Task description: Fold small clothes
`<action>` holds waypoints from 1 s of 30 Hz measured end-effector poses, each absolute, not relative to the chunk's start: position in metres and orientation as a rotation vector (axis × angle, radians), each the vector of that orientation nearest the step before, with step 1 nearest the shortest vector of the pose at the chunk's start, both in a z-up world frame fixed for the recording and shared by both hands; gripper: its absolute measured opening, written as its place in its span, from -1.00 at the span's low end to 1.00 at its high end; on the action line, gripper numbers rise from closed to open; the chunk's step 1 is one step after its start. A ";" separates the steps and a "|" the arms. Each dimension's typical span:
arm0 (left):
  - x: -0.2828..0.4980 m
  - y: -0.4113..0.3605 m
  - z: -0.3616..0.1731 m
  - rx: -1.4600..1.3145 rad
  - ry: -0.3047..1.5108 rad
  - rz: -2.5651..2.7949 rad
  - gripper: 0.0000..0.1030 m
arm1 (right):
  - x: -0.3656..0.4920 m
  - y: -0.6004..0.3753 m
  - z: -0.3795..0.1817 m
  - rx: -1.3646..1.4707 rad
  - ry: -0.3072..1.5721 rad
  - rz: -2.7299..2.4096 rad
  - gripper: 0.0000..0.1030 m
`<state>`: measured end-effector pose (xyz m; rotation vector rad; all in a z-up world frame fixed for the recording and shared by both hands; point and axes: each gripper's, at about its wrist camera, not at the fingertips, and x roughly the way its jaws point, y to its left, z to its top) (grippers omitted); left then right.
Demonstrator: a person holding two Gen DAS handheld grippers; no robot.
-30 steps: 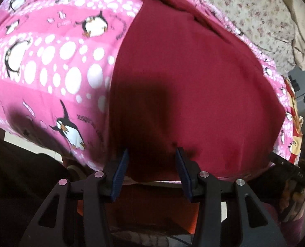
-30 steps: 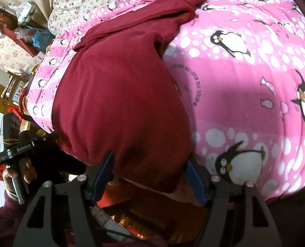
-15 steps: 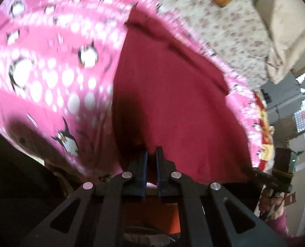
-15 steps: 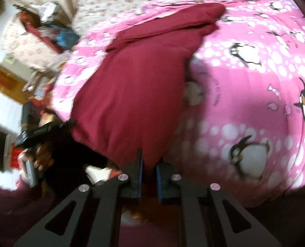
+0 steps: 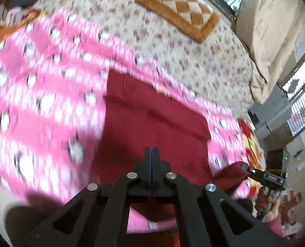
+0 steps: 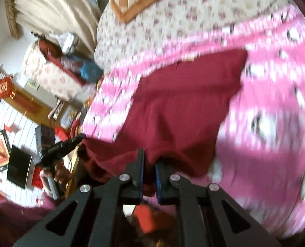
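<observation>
A bed under a floral sheet fills the room — beige curtains hang beside its far corner, a barred window glows near it, red ornaments mark the white wall.

1. The shirt lies on my penguin blanket.
2. A flowery sheet is behind the blanket.
3. A checked mat lies on that sheet.
</observation>
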<state>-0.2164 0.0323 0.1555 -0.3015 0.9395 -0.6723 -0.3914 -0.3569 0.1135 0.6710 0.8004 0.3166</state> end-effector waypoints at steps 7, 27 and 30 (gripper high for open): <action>-0.138 -0.019 0.172 -0.323 0.926 -0.717 -1.00 | -0.313 -0.409 0.128 0.689 0.732 0.183 -0.83; -0.250 0.028 0.015 -0.666 1.409 -0.655 -0.14 | -0.293 -0.414 0.096 0.699 0.805 0.173 -0.83; -0.262 0.023 0.001 -0.712 1.433 -0.640 -0.14 | -0.296 -0.412 0.098 0.690 0.805 0.175 -0.83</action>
